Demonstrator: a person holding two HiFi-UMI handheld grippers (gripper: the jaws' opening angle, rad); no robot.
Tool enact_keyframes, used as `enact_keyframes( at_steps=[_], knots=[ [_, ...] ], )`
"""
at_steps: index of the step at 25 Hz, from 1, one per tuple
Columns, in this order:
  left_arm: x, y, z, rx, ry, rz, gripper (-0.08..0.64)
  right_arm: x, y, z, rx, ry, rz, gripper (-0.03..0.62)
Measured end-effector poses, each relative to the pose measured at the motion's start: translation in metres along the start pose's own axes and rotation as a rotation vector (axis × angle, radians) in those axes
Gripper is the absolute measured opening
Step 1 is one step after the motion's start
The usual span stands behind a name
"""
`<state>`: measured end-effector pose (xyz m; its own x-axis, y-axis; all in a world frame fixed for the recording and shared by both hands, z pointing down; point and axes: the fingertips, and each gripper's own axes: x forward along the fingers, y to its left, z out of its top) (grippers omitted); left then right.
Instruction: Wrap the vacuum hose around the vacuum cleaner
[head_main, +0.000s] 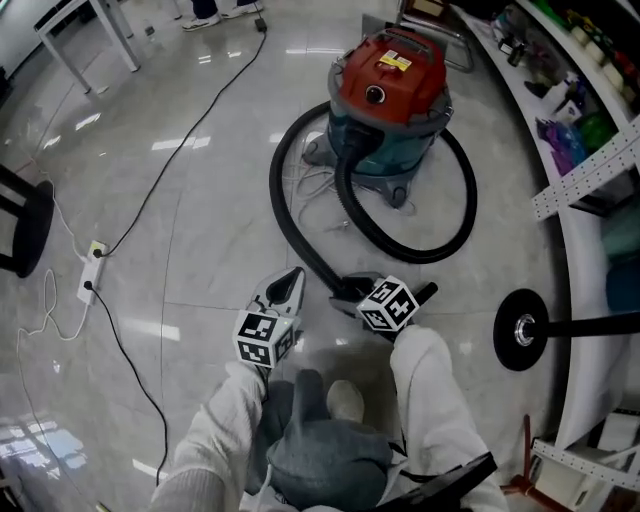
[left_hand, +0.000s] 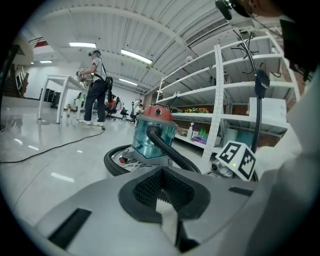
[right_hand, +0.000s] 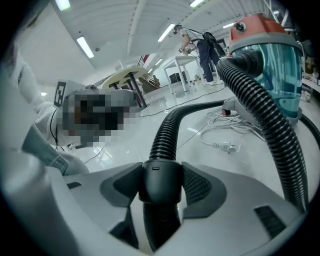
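Two claws are held low over the floor (head_main: 200, 250), side by side in the head view. The right claw (head_main: 352, 292) (right_hand: 161, 182) stands wide and grips the smooth black end cuff (right_hand: 156, 172) of the hose (head_main: 275, 180) (left_hand: 165, 147) (right_hand: 167, 132), with a ribbed pad pressed to each side of it. The left claw (head_main: 290, 284) (left_hand: 161, 172), just beside it, has its jaws drawn together at the tips and nothing between them. A white sleeve (head_main: 430, 390) runs back from each claw.

From the cuff the ribbed hose runs away along the floor and bends up past the left side of the vacuum (head_main: 388, 90) (left_hand: 155, 132) (right_hand: 272, 55). Another stretch leaves the inlet on the front of the drum, sweeps down toward the claws and curves round the right side. It lies loose on the floor, apart from the drum. Where it passes behind the vacuum is hidden.

The vacuum stands upright, well ahead of the claws, with a red lid over a clear teal drum. A tangle of white cord (head_main: 310, 185) (right_hand: 225, 145) lies at its base inside the hose's curve, its plug loose on the floor.

Farther left, a thin black cable (head_main: 190, 130) crosses the floor to a power strip (head_main: 93, 270). White shelves (head_main: 590, 170) (left_hand: 220, 95) line the right side. In the distance a person (left_hand: 96, 90) stands by a white desk (left_hand: 55, 80).
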<state>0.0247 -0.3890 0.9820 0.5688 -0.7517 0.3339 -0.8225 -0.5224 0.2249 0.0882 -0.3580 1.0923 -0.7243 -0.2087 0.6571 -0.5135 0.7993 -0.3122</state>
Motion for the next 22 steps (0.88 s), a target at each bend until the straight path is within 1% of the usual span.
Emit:
enact_keyframes(
  at_steps=[4,7,10,15,22],
  knots=[
    [0.007,0.008,-0.014,-0.008,0.009,-0.002,0.002,0.015,-0.013,-0.015,-0.022,0.032,-0.003,0.239],
    [0.007,0.011,-0.023,-0.006,0.014,-0.002,0.002,0.025,-0.018,-0.027,-0.019,0.044,-0.006,0.239],
    [0.004,0.016,-0.03,-0.007,0.024,0.003,0.002,0.033,-0.019,-0.033,-0.023,0.05,-0.01,0.239],
    [-0.002,0.023,-0.036,-0.005,0.034,0.012,0.002,0.046,-0.026,-0.04,-0.058,0.097,-0.015,0.239],
    [-0.007,0.036,-0.048,-0.022,0.048,0.036,0.002,0.063,-0.034,-0.055,-0.061,0.129,-0.033,0.239]
  ],
)
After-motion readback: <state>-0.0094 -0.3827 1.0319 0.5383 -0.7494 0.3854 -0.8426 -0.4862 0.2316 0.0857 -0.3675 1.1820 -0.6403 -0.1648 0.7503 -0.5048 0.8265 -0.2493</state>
